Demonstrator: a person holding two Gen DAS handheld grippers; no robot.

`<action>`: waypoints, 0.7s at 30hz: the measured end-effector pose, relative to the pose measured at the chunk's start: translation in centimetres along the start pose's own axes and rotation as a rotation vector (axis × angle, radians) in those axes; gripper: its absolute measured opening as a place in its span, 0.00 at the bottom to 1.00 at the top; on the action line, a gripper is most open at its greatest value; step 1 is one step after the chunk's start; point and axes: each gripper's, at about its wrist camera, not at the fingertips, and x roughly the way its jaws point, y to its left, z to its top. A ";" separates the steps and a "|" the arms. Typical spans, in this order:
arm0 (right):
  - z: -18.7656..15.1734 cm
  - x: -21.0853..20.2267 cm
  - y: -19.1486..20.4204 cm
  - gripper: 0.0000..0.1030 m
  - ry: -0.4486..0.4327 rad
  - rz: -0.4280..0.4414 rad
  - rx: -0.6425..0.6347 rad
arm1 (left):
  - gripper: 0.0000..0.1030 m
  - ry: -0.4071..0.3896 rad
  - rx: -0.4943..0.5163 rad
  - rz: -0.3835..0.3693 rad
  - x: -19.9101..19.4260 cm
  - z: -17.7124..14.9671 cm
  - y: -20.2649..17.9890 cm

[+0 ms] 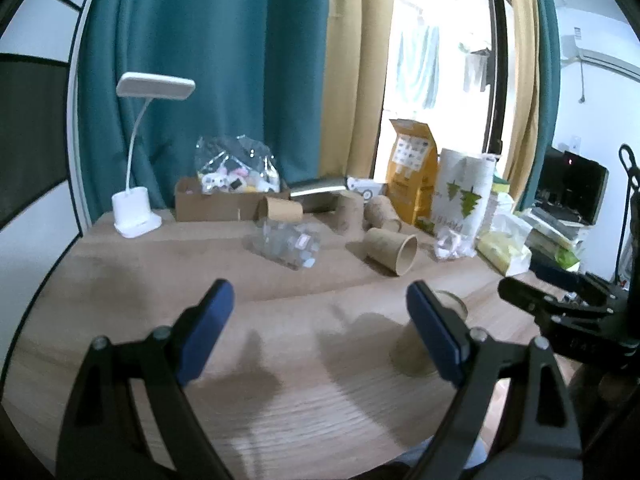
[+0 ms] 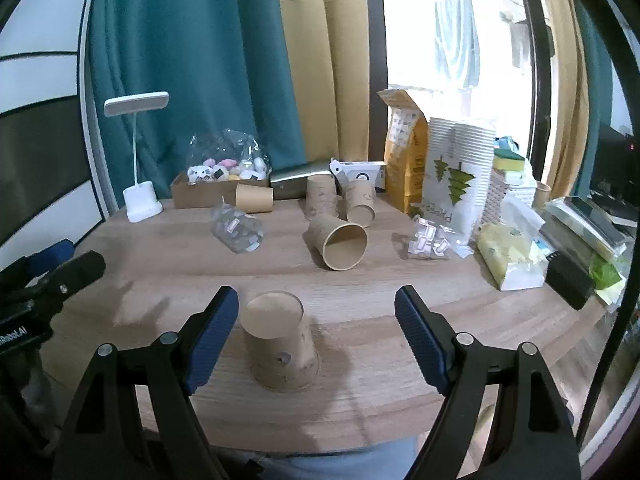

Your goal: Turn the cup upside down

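Note:
A brown paper cup [image 2: 280, 344] stands upside down on the wooden table [image 2: 360, 400], rim down, base up. My right gripper [image 2: 316, 336] is open and empty, its blue pads on either side of the cup, not touching it. In the left wrist view the same cup [image 1: 416, 344] is partly hidden behind the right blue pad. My left gripper [image 1: 320, 332] is open and empty above the bare table [image 1: 280, 400]. The right gripper shows at the right edge of that view [image 1: 560, 312].
More brown cups lie and stand further back, one on its side with its mouth toward me [image 2: 338, 242]. A white desk lamp [image 2: 140, 196], a cardboard box [image 2: 200, 192], plastic bags [image 2: 238, 228], a cup sleeve pack [image 2: 456, 176] and tissues [image 2: 512, 260] crowd the back and right.

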 end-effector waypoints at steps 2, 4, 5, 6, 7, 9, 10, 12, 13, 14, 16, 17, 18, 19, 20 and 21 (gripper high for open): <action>-0.2 -0.2 0.1 0.81 0.002 0.005 -0.001 | 0.87 0.002 -0.008 0.000 -0.1 -0.1 -0.1; -0.4 -0.4 0.3 0.81 0.006 0.007 -0.014 | 0.87 0.008 -0.017 -0.005 -0.2 -0.2 -0.1; -0.5 -0.5 0.3 0.81 0.009 0.009 -0.016 | 0.87 0.013 -0.018 -0.007 -0.2 -0.2 -0.2; -0.6 -0.5 0.3 0.81 0.014 0.012 -0.017 | 0.87 0.016 -0.019 -0.010 -0.2 -0.3 -0.3; -0.7 -0.6 0.3 0.81 0.015 0.012 -0.018 | 0.87 0.017 -0.019 -0.013 -0.3 -0.4 -0.5; -0.8 -0.6 0.2 0.81 0.015 0.013 -0.017 | 0.87 0.018 -0.015 -0.024 -0.3 -0.4 -0.8; -0.8 -0.6 0.2 0.81 0.016 0.013 -0.017 | 0.87 0.018 -0.013 -0.027 -0.3 -0.4 -0.9; -0.9 -0.7 0.1 0.81 0.016 0.009 -0.015 | 0.87 0.020 -0.009 -0.033 -0.3 -0.4 -1.1; -1.0 -0.7 0.0 0.81 0.017 0.008 -0.014 | 0.87 0.018 -0.007 -0.035 -0.3 -0.4 -1.1; -1.0 -0.7 0.0 0.81 0.019 0.007 -0.012 | 0.87 0.018 -0.006 -0.036 -0.3 -0.5 -1.1; -1.1 -0.6 -0.1 0.81 0.022 0.005 -0.013 | 0.87 0.018 -0.010 -0.034 -0.3 -0.5 -1.1; -1.1 -0.5 -0.1 0.81 0.024 0.004 -0.012 | 0.87 0.019 -0.013 -0.033 -0.3 -0.5 -1.0; -1.0 -0.4 -0.2 0.81 0.026 0.004 -0.011 | 0.87 0.019 -0.017 -0.031 -0.2 -0.5 -1.0; -1.1 -0.3 -0.2 0.81 0.028 0.003 -0.010 | 0.87 0.020 -0.021 -0.029 -0.2 -0.5 -0.8; -1.0 -0.2 -0.2 0.81 0.030 0.002 -0.011 | 0.87 0.021 -0.022 -0.027 -0.1 -0.5 -0.7; -1.1 -0.2 -0.2 0.81 0.032 0.001 -0.012 | 0.87 0.022 -0.022 -0.025 -0.1 -0.5 -0.7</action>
